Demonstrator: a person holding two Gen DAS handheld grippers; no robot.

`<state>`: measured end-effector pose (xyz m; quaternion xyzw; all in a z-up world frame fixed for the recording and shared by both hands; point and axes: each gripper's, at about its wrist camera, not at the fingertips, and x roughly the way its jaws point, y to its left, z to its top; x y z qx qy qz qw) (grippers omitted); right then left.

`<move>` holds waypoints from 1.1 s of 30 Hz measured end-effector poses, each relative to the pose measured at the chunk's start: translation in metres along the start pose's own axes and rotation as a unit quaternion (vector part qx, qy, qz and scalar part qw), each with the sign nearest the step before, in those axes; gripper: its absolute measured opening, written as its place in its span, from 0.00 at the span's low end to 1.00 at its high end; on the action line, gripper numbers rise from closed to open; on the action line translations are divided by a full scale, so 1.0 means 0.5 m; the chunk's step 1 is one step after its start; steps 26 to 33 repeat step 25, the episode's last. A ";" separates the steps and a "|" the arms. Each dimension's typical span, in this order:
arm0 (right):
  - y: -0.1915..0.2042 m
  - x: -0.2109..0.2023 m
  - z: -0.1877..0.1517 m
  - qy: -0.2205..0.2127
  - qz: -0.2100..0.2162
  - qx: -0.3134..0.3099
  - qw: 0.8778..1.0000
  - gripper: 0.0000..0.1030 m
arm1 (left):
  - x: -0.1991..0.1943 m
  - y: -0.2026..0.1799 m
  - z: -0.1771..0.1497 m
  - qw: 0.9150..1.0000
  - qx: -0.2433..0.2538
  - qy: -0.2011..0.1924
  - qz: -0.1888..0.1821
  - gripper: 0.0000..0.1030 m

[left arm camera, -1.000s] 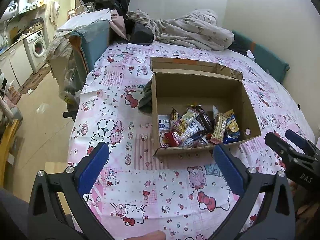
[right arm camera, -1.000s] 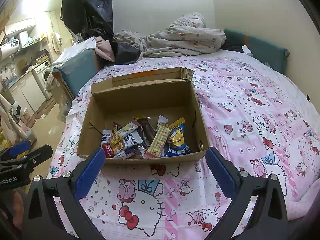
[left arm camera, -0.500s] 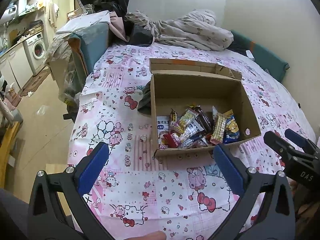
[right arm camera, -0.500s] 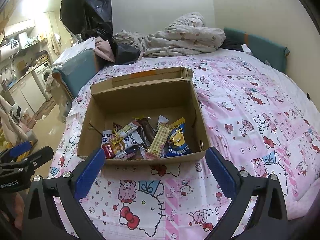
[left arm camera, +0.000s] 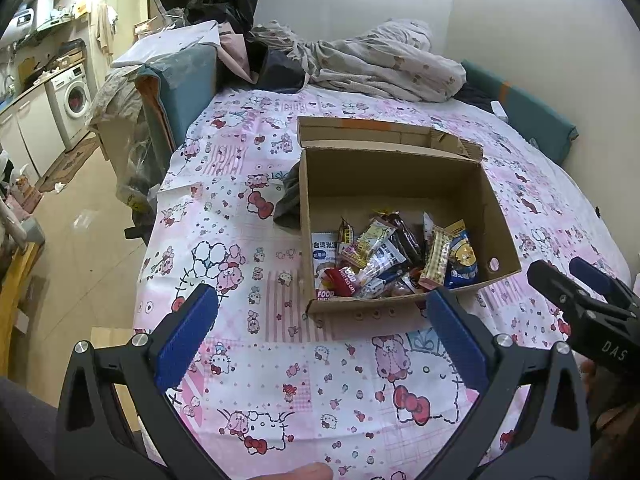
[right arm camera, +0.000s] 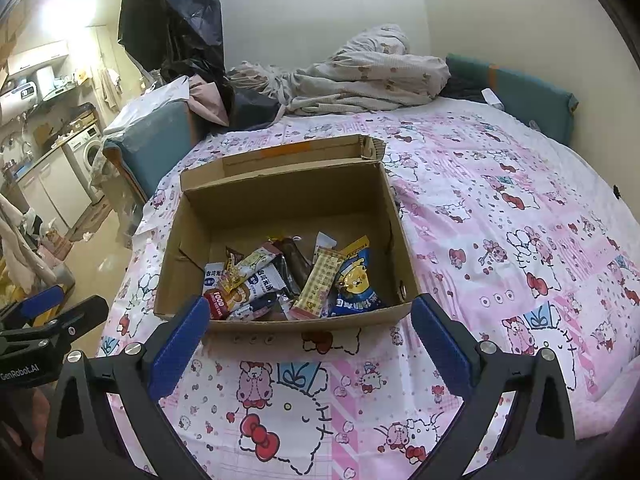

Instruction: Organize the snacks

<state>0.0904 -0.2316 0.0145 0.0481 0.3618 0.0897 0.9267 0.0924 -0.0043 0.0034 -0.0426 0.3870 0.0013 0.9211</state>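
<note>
An open cardboard box (left arm camera: 400, 176) sits on the pink patterned bed (left arm camera: 248, 264); it also shows in the right wrist view (right arm camera: 280, 200). Several snack packets (left arm camera: 392, 260) lie piled at its near end, among them a blue bear packet (right arm camera: 354, 280) and a yellow checked bar (right arm camera: 318, 284). My left gripper (left arm camera: 320, 320) is open and empty, held above the bed just short of the box. My right gripper (right arm camera: 310, 324) is open and empty, also just short of the box's near wall. The right gripper shows in the left view (left arm camera: 580, 296).
A rumpled blanket (left arm camera: 380, 64) lies at the head of the bed. A dark cloth (left arm camera: 288, 200) lies against the box's left side. A teal cushion (left arm camera: 528, 116) lines the right wall. The floor and a washing machine (left arm camera: 74, 100) lie off the bed's left edge.
Both grippers stay open and almost still; the views have drifted only slightly. The box and the snacks have not moved.
</note>
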 end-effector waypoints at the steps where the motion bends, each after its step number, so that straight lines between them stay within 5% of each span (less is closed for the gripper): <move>1: 0.000 0.001 0.000 0.001 0.000 0.000 1.000 1.00 | 0.001 0.000 0.000 1.000 0.000 0.000 0.000 1.00; 33: -0.006 0.012 -0.003 0.003 0.001 0.006 1.000 1.00 | 0.012 0.003 -0.003 1.000 -0.009 0.007 0.004 1.00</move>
